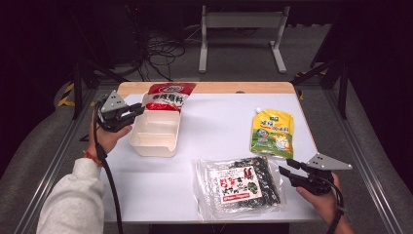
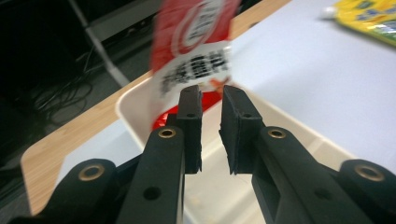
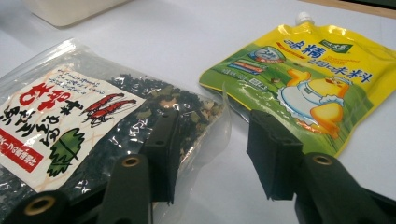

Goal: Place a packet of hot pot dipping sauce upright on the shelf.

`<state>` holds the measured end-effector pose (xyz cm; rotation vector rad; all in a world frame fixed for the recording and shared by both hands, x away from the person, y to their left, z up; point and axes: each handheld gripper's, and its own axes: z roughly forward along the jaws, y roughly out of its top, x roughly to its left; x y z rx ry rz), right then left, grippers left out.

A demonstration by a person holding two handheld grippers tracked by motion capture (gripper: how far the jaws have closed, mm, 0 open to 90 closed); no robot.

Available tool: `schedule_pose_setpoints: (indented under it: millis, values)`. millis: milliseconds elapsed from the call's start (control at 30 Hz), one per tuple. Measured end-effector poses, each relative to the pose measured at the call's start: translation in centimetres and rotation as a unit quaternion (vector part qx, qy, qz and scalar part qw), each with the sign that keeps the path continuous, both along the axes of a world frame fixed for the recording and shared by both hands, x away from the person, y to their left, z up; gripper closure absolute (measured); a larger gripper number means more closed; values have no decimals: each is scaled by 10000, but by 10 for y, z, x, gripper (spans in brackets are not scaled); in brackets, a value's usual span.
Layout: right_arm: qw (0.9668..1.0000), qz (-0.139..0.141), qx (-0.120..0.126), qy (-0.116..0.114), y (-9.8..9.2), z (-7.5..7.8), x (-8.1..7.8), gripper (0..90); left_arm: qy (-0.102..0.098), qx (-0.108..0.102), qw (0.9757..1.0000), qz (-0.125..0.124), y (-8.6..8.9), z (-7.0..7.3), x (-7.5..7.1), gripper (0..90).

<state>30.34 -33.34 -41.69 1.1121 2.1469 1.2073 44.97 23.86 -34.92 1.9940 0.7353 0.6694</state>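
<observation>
Left tongs (image 1: 138,111): we hold these at the near-left corner of the white tub (image 1: 155,132), tips over its rim. In the left gripper view the jaws stand a narrow gap apart with nothing between them; we count them as open.

Red packet (image 1: 168,96): just ahead of the left tips, standing tilted, its lower end inside the tub's far end, its top leaning out over the far rim.

Right tongs (image 1: 284,167): jaws spread wide, empty. The left jaw lies over the clear edge of the seaweed bag (image 3: 88,123); whether it touches we cannot tell.

Yellow pouch (image 3: 317,79): flat on the table (image 1: 219,126), just beyond the right jaw, close beside the seaweed bag.

Step in hand, as we judge it: the red packet is set in the tub and let go; the seaweed bag comes next. The next move calls for us to lower the right tongs so the bag's edge sits between the jaws, close, then carry it left to the tub.
</observation>
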Motion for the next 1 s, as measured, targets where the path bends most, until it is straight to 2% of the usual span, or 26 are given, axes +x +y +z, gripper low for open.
schedule_pose_setpoints:
  millis: [67,100,167,267,333,400,467,500,533,600,633,700,733,767,800,900,933,967,1000]
  values:
    - [10000,-52,17,-57,-1,1,3,573,-115,9,9999,-106,-4,2,-19,777]
    - [10000,-52,17,-57,-1,1,3,573,-115,9,9999,-106,-4,2,-19,777]
    - [9999,-81,133,-61,-2,2,6,611,-162,8,9997,-204,-7,2,-34,767]
    - [9999,50,137,-46,0,4,9,643,-254,17,9989,-387,-13,2,-56,753]
    - [9998,208,58,-53,5,4,7,724,-293,-19,9983,-509,-16,-1,-71,744]
    - [9983,578,-49,-49,13,4,1,847,-245,-50,9967,-770,-22,-9,-90,745]
    - [9976,682,-93,-22,16,3,-1,855,-169,-116,9961,-862,-24,-13,-96,752]
    - [9964,818,-203,33,23,2,-5,865,22,-36,9939,-1099,-32,-29,-112,753]
    - [9964,818,-203,33,23,2,-5,865,22,-36,9939,-1099,-32,-29,-112,753]
    - [9960,804,-362,162,27,-1,-7,857,215,-58,9912,-1304,-38,-44,-127,752]
    - [9959,806,-374,182,27,-2,-7,845,382,-42,9896,-1389,-43,-55,-137,746]
    - [9956,786,-402,306,25,-5,-8,795,590,1,9860,-1557,-49,-65,-147,727]
    - [9956,752,-435,356,24,-7,-8,772,678,-47,9844,-1624,-52,-68,-150,714]
    - [9954,749,-438,400,23,-7,-9,746,839,-95,9817,-1706,-56,-74,-155,705]
    - [9948,772,-460,470,22,-9,-9,712,932,-79,9801,-1753,-61,-78,-159,671]
    - [9943,721,-634,466,21,-9,-13,706,1295,-35,9719,-1964,-78,-92,-166,632]
    - [9947,679,-603,481,19,-9,-14,688,1460,-126,9686,-2010,-83,-96,-167,606]
    - [9947,679,-603,481,19,-9,-14,688,1460,-126,9686,-2010,-83,-96,-167,594]
    - [9952,617,-564,513,17,-10,-14,679,1554,-135,9659,-2067,-89,-98,-167,594]
